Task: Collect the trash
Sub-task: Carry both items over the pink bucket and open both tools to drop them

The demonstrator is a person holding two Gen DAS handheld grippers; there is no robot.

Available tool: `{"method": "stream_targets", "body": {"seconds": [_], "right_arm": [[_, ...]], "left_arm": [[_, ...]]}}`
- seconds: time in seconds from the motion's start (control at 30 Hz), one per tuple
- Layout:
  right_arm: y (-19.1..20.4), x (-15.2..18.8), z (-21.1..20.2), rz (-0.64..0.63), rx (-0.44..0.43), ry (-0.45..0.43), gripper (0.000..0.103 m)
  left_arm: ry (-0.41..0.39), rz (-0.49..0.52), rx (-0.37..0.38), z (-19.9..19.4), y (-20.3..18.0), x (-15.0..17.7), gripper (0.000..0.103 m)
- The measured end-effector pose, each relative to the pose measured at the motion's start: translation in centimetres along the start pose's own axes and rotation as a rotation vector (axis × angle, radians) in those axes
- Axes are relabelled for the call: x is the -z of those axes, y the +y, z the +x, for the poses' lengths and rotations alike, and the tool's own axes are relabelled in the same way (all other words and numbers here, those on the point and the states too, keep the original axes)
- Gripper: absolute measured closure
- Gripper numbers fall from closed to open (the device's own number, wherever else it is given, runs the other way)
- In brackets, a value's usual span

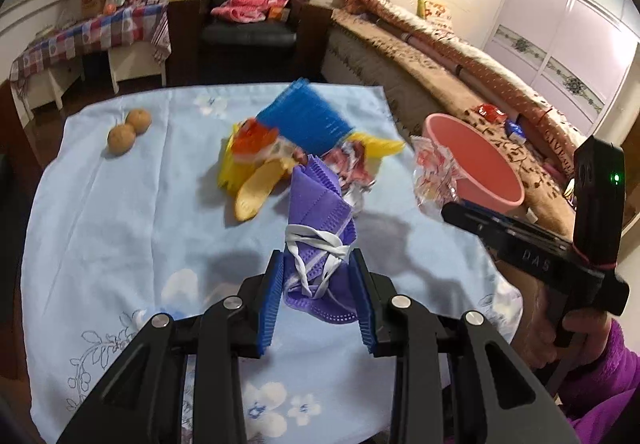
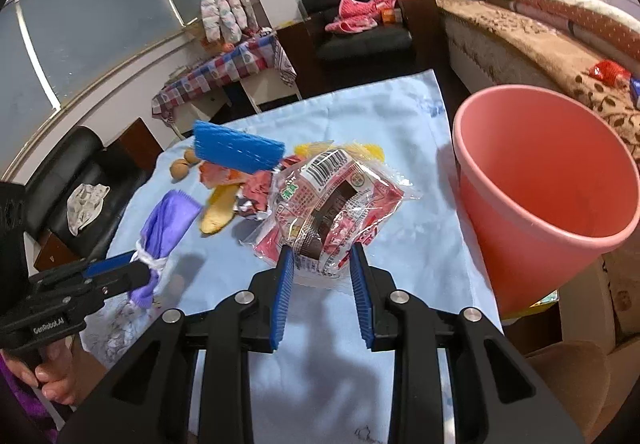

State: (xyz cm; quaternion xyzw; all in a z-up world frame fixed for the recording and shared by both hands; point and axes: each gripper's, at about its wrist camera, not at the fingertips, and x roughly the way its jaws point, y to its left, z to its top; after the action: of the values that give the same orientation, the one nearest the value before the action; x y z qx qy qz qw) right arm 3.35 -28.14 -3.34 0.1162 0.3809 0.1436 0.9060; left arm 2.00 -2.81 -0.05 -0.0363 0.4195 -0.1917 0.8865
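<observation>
The left gripper is closed on a folded purple face mask, held above the near part of the desk; the right gripper is closed on a crinkled clear-and-red snack wrapper, lifted just beside the pink bin at the right edge of the desk. The wrapper is thin and slippery, so it could slide out of the gripper before it is over the bin, or catch on the rim. The mask is soft, with white ear loops hanging loose, which could snag. More trash, a banana peel and a blue foam net, lies near the desk's middle.
</observation>
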Motion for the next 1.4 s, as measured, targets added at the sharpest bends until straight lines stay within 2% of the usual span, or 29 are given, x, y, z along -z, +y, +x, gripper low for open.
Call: {"method": "stream_targets", "body": {"seconds": [0.3, 0.6, 0.9, 1.4], "right_arm": [[0.5, -0.5, -2.8, -0.038, 0.010, -0.075, 0.074], [-2.6, -1.4, -4.5, 0.022, 0.054, -0.146, 0.074], [-7.4, -2.6, -5.4, 0.101, 0.130, -0.187, 0.074], [-11.9, -3.5, -3.8, 0.146, 0.223, -0.158, 0.073]], "left_arm": [[-0.079, 0.065, 0.026, -0.9, -3.5, -2.1, 0.071], [-0.116, 0.138, 0.076, 0.2, -7.4, -5.0, 0.071], [-0.111, 0.209, 0.132, 3.6, -12.4, -7.7, 0.071], [-0.051, 0.263, 0.156, 10.0, -17.6, -10.3, 0.070]]}}
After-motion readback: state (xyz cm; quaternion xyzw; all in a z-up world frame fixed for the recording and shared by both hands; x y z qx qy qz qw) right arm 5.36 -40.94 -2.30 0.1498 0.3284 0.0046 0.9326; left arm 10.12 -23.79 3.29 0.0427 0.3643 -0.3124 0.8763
